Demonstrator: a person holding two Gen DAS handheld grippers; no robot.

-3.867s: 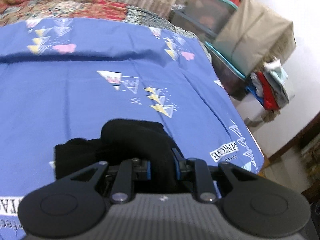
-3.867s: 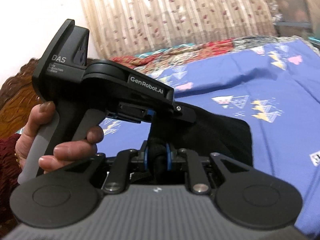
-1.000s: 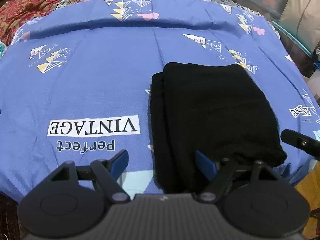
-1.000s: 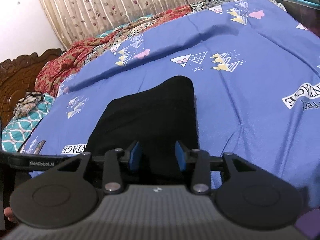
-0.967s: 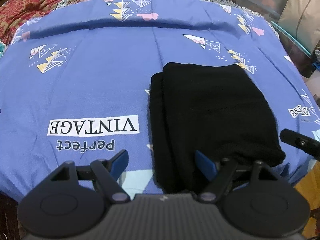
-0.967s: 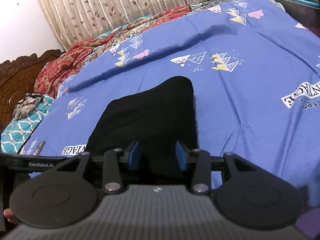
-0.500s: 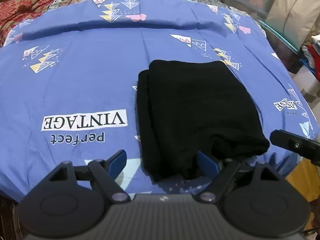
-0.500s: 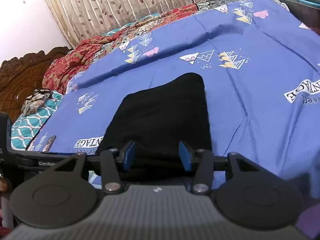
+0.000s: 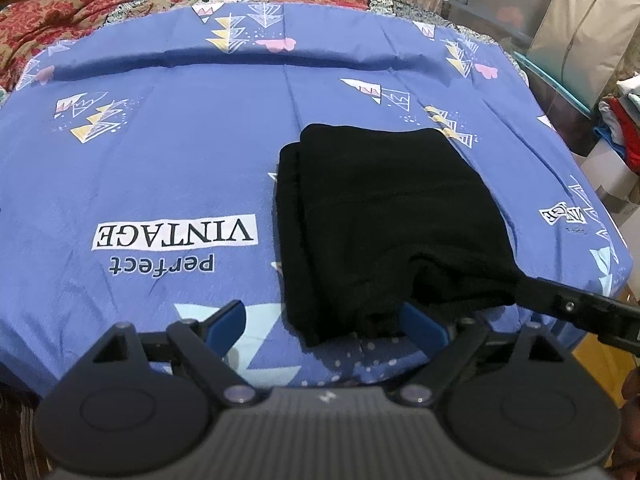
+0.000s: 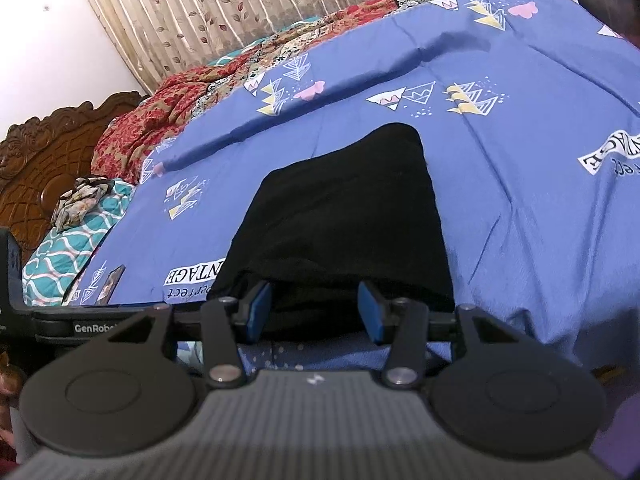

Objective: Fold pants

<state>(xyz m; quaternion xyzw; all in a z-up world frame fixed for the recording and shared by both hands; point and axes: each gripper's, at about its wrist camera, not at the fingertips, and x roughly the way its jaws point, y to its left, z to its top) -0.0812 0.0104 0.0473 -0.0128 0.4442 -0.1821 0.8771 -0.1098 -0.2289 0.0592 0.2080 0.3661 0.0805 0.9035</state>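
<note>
The black pants point(image 9: 384, 216) lie folded in a compact stack on the blue printed bedsheet point(image 9: 160, 168), near the bed's front edge. My left gripper point(image 9: 324, 320) is open and empty, just short of the stack's near edge. My right gripper point(image 10: 314, 308) is open and empty, its blue pads on either side of the near end of the pants point(image 10: 344, 216) without closing on them. The right gripper's body point(image 9: 576, 308) shows at the right of the left wrist view.
A red patterned blanket point(image 9: 48, 36) lies at the head of the bed. Storage boxes and stacked clothes point(image 9: 576, 52) stand to the right of the bed. A carved wooden headboard point(image 10: 44, 152) and a teal pillow point(image 10: 68, 240) are at the left. Curtains point(image 10: 260, 4) hang behind.
Both grippers let go of the pants and drew back toward the bed's front edge. The right gripper's jaws opened wider over the last second. The pants lie still on the sheet.
</note>
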